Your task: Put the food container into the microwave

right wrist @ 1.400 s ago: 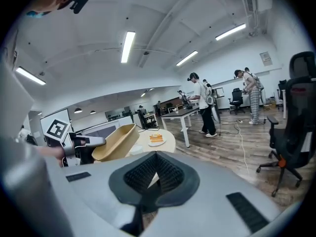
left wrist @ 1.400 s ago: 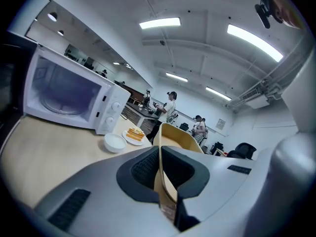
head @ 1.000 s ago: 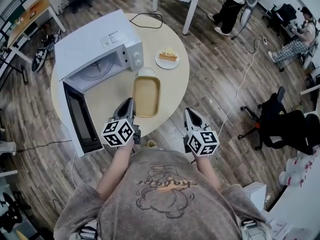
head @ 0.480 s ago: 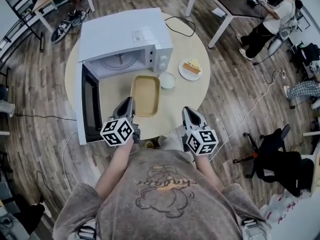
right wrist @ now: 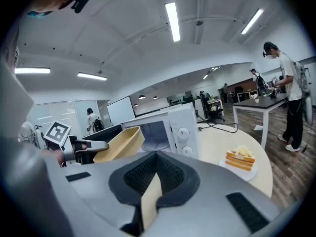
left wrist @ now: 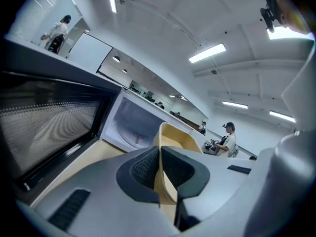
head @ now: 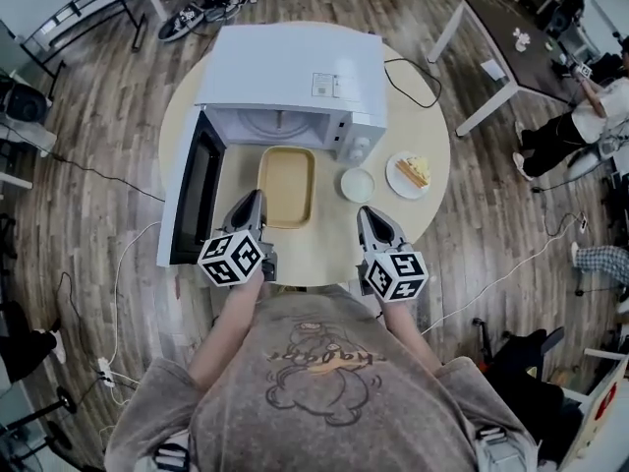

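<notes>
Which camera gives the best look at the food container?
Head view: almost the whole food container shows, held by the left gripper before the open microwave. Left gripper view shows only its pinched rim; right gripper view, its side.

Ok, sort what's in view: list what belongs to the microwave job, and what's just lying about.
For the job:
food container, gripped at its rim by the left hand-held gripper
microwave, its door open
right hand-held gripper, shut, holding nothing

Lying about:
plate with cake
round white dish
</notes>
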`<state>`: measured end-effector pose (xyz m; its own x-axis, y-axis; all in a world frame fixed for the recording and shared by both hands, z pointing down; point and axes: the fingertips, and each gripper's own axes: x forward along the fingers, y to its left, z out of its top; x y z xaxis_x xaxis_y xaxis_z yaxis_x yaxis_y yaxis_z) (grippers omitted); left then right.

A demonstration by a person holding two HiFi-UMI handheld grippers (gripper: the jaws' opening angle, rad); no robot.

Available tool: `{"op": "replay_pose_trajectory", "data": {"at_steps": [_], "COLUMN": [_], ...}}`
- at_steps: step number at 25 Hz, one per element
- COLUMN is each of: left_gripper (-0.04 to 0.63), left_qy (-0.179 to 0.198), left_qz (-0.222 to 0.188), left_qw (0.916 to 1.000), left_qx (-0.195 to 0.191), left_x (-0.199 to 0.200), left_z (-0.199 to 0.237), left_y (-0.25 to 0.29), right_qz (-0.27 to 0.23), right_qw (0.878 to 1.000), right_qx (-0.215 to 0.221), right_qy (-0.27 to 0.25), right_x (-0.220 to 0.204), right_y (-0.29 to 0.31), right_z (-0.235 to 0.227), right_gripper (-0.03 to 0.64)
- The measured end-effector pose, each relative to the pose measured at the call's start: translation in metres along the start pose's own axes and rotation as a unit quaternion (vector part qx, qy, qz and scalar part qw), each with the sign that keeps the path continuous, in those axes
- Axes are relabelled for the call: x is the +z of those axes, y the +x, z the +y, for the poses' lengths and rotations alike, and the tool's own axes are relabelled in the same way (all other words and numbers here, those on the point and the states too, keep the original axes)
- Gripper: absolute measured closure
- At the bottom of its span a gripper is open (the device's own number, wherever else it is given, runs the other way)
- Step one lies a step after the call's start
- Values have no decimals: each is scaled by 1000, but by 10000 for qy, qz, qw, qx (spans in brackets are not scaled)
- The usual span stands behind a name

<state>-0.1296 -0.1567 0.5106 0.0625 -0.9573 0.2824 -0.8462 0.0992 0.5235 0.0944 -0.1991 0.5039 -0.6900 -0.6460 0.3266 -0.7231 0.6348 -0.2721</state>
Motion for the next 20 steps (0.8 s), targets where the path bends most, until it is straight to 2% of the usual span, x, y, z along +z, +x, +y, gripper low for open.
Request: {"op": "replay_pose_trajectory", "data": {"at_steps": [6, 10, 15, 20], "left_gripper": [554, 554, 554, 554], "left_qy": [-175, -289, -398, -446], "left_qz": [-288, -424, -529, -463], "left_qw": [9974, 9944, 9911, 9916], "left_qx": [629, 927, 1152, 1122], "left_x": [7, 6, 5, 5], "left_z": [21, 27, 32, 33], "left_y": [-3, -3, -4, 3], "right_qz": [182, 255, 337, 389], "right_qw": [9974, 9949, 9918, 9914], "right_qx": [682, 964, 1213, 1230], "right_qy": [-159, -162, -200, -209], "right_x": [7, 10, 13, 16], "right_y": [40, 57, 72, 84], "right_z": [3, -2, -3, 0], "right_gripper": [614, 614, 614, 614]}}
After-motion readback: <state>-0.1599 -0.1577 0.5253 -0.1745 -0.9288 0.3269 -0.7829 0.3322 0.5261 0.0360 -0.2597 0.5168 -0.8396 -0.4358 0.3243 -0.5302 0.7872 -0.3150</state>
